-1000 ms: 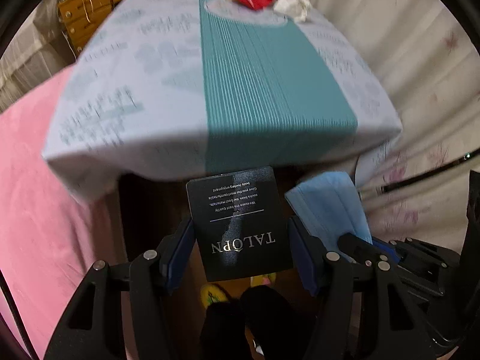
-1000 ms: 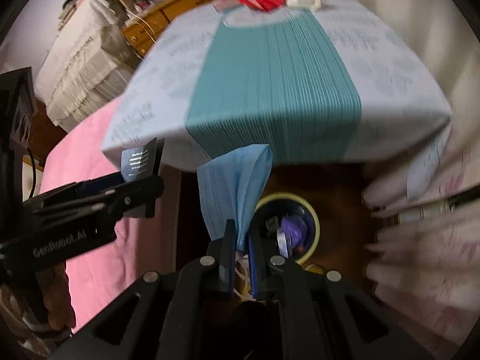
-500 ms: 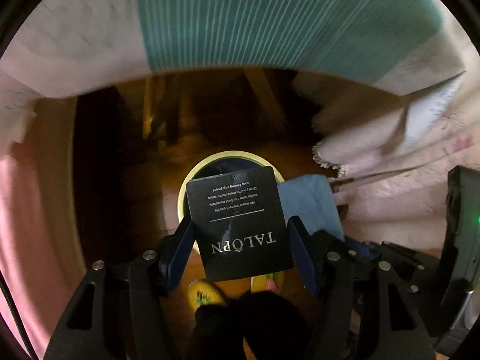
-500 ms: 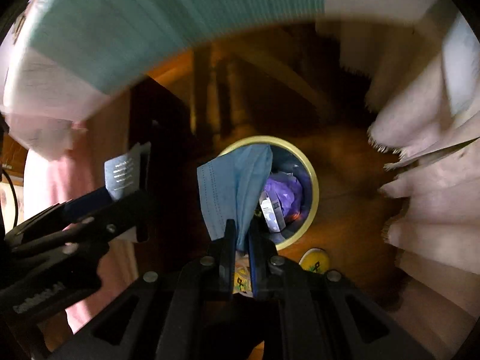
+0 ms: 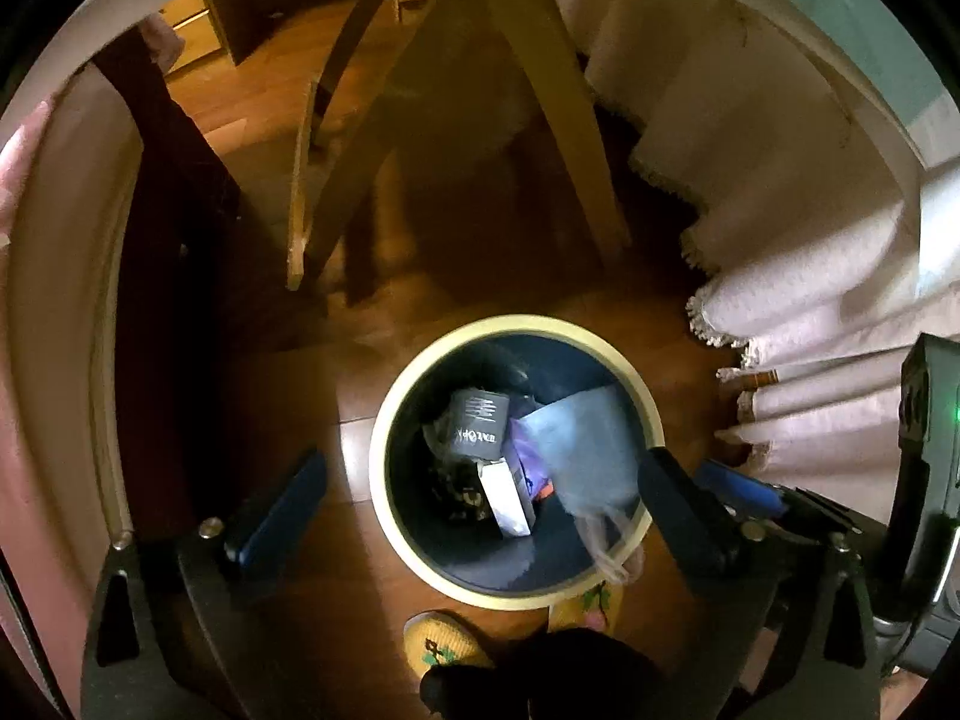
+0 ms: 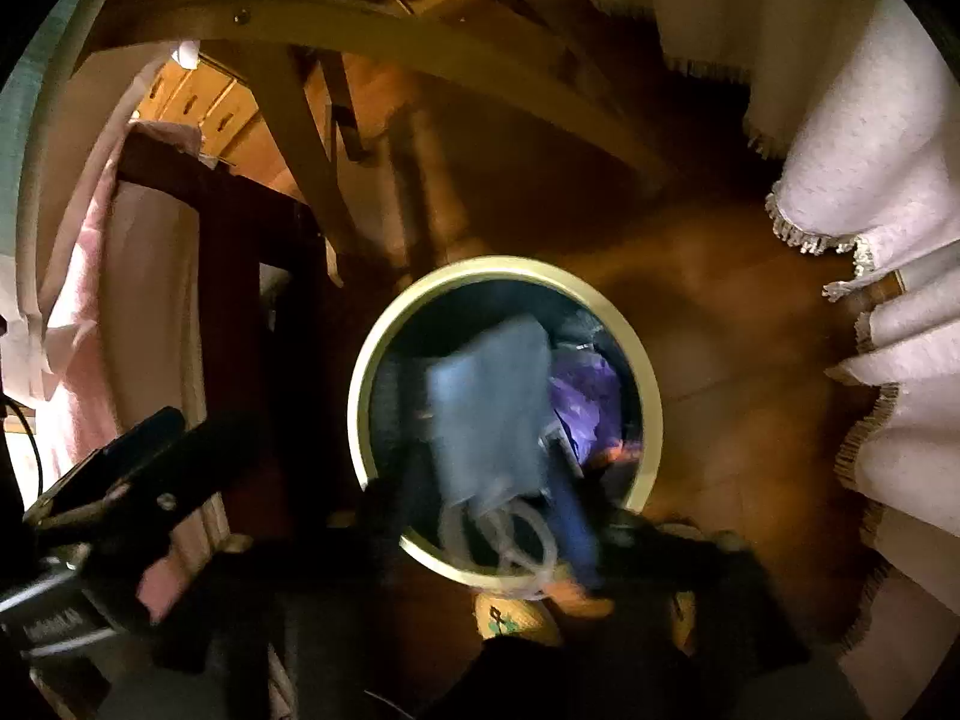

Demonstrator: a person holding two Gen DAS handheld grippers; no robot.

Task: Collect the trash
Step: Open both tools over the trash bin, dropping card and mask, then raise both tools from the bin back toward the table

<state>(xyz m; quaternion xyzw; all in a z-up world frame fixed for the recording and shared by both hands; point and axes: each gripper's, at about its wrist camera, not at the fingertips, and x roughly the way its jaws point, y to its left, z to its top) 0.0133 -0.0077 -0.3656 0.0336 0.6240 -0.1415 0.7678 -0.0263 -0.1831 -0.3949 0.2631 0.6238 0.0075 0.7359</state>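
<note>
A round bin with a cream rim [image 5: 516, 324] stands on the wooden floor right below both grippers. The black TALOPN card [image 5: 480, 433] lies inside it on other trash. My left gripper [image 5: 480, 510] hangs above the bin, its jaws opening wide with nothing between them. The blue face mask [image 6: 489, 414] drops blurred into the bin [image 6: 360, 384], its ear loops trailing by the near rim. My right gripper [image 6: 492, 528] is blurred, its jaws opening and the pads off the mask. In the left wrist view the mask [image 5: 576, 456] shows over purple wrapping.
Wooden table legs [image 5: 540, 120] cross behind the bin. A fringed pale cloth [image 5: 810, 300] hangs at the right and pink bedding [image 6: 78, 312] at the left. A person's yellow slippers [image 5: 444, 642] stand at the bin's near side.
Both grippers sank from table height to just over the bin. The left jaws spread and the card fell in. The right jaws parted and the mask is falling.
</note>
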